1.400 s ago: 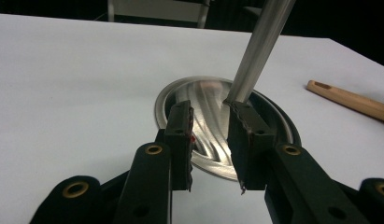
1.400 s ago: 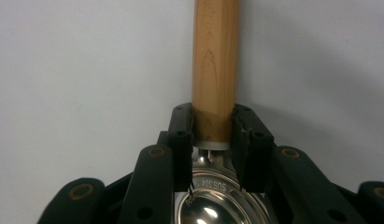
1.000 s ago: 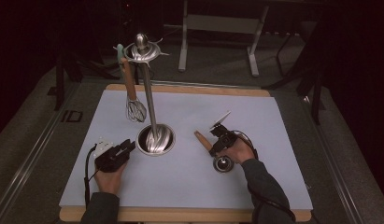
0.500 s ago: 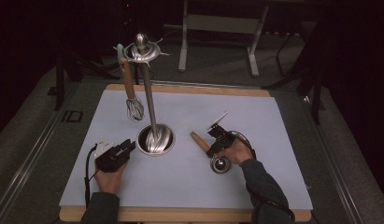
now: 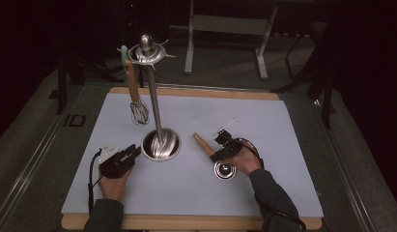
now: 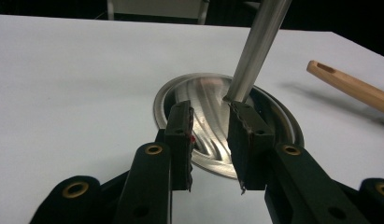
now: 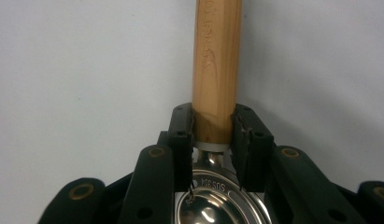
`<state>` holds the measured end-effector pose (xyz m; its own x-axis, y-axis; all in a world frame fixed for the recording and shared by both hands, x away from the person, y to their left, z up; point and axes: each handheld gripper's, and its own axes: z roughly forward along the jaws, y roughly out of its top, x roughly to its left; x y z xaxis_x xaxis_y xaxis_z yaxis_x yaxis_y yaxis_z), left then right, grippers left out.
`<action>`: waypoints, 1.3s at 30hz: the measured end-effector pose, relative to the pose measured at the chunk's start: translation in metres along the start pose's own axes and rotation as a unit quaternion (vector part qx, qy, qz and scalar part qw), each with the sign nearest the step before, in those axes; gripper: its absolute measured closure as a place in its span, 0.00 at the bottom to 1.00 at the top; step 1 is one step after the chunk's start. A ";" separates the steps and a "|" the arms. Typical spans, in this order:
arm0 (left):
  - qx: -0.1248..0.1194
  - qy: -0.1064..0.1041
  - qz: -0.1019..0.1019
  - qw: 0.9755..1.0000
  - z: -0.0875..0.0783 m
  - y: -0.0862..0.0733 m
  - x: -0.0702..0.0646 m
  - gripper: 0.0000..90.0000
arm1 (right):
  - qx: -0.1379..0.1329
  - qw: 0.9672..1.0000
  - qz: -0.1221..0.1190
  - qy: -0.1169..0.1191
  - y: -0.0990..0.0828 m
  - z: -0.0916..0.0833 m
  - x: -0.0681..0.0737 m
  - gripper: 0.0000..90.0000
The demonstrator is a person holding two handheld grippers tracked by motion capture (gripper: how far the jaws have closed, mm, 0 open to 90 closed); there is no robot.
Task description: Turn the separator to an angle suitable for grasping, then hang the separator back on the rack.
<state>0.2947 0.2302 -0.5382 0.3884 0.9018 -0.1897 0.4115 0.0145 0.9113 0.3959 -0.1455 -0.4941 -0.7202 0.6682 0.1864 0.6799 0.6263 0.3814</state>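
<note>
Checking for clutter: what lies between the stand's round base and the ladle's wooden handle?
Nothing: bare white mat between base and handle, seen in the high view.

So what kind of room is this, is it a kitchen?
Probably not a real kitchen, more likely a test or recording workspace. The kitchen tools, a whisk on a metal stand and a wooden-handled ladle, sit on a plain white mat, with dark surroundings and bare table legs behind.
</note>
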 end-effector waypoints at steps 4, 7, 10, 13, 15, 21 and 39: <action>0.000 0.000 -0.002 1.000 0.000 0.000 0.000 0.78 | -0.017 1.000 -0.003 0.004 0.000 -0.002 0.003 0.79; 0.000 0.000 -0.001 1.000 0.000 0.000 0.000 0.78 | -0.025 1.000 -0.005 0.007 0.001 -0.005 0.005 0.79; 0.000 -0.001 -0.001 1.000 0.000 0.000 0.000 0.78 | -0.029 0.999 -0.011 0.007 0.002 -0.007 0.008 0.79; 0.000 -0.001 0.000 1.000 0.000 0.000 0.000 0.78 | -0.034 0.999 -0.013 0.010 0.003 -0.008 0.010 0.79; 0.000 -0.001 -0.001 1.000 0.001 0.000 0.000 0.78 | -0.036 0.999 -0.015 0.010 0.004 -0.009 0.010 0.79; 0.000 -0.002 -0.001 1.000 0.001 0.000 0.000 0.78 | -0.055 0.998 -0.018 0.010 0.003 -0.014 0.012 0.79; 0.000 -0.001 0.000 1.000 0.000 0.000 0.000 0.78 | -0.101 0.994 -0.047 0.023 0.007 -0.023 0.023 0.79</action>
<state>0.2944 0.2302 -0.5384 0.3897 0.9009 -0.1910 0.4114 0.0153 0.9113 0.3805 -0.1350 -0.4665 -0.7874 0.5894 0.1806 0.5714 0.5880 0.5725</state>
